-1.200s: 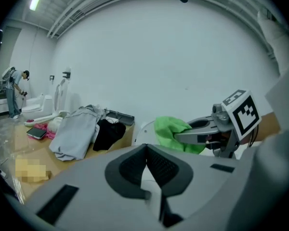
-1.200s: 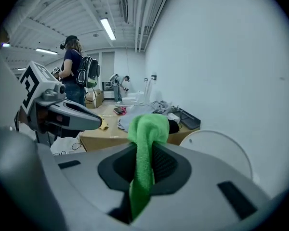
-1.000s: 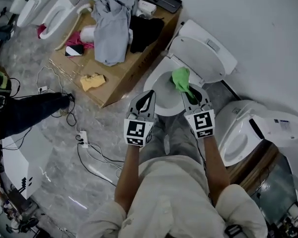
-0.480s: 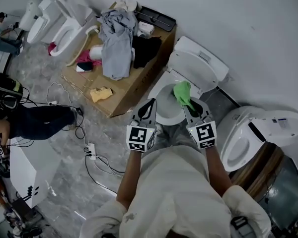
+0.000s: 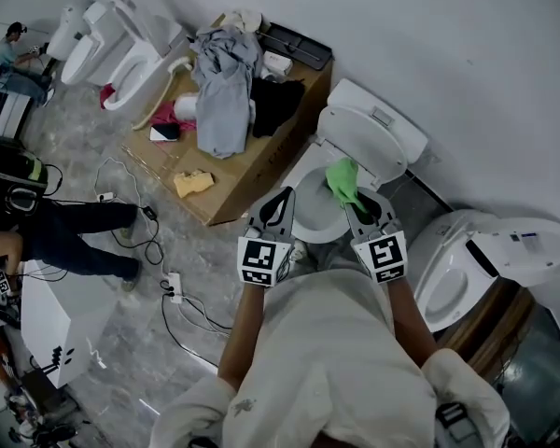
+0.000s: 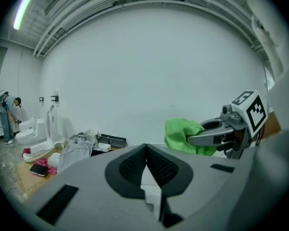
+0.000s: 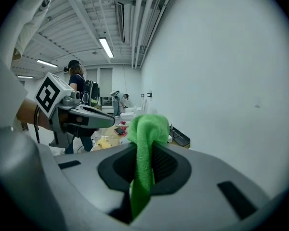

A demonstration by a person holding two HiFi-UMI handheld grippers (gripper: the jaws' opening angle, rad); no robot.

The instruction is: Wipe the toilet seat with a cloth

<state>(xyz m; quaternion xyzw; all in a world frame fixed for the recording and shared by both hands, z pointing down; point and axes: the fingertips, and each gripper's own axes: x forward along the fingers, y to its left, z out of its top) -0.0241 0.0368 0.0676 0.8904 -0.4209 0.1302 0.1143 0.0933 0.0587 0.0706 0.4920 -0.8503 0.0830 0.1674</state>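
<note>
A white toilet stands against the wall with its lid [image 5: 373,133] raised and its seat [image 5: 303,222] down. My right gripper [image 5: 355,200] is shut on a green cloth [image 5: 342,179], held over the right side of the bowl. The cloth [image 7: 144,148] hangs pinched between the right jaws, and it shows as a green bunch [image 6: 183,134] in the left gripper view. My left gripper [image 5: 276,205] hovers over the seat's left edge, shut, with nothing between its fingers [image 6: 135,165].
A cardboard sheet [image 5: 252,157] with clothes [image 5: 222,82] and a yellow rag [image 5: 194,183] lies left of the toilet. Another toilet [image 5: 490,255] stands to the right, more toilets [image 5: 121,49] at far left. Cables and a power strip [image 5: 173,286] lie on the floor. A person [image 5: 47,227] sits at left.
The head view has shifted, so the toilet and box sit lower and further right in frame. Both grippers keep their pose over the bowl, the cloth still gripped.
</note>
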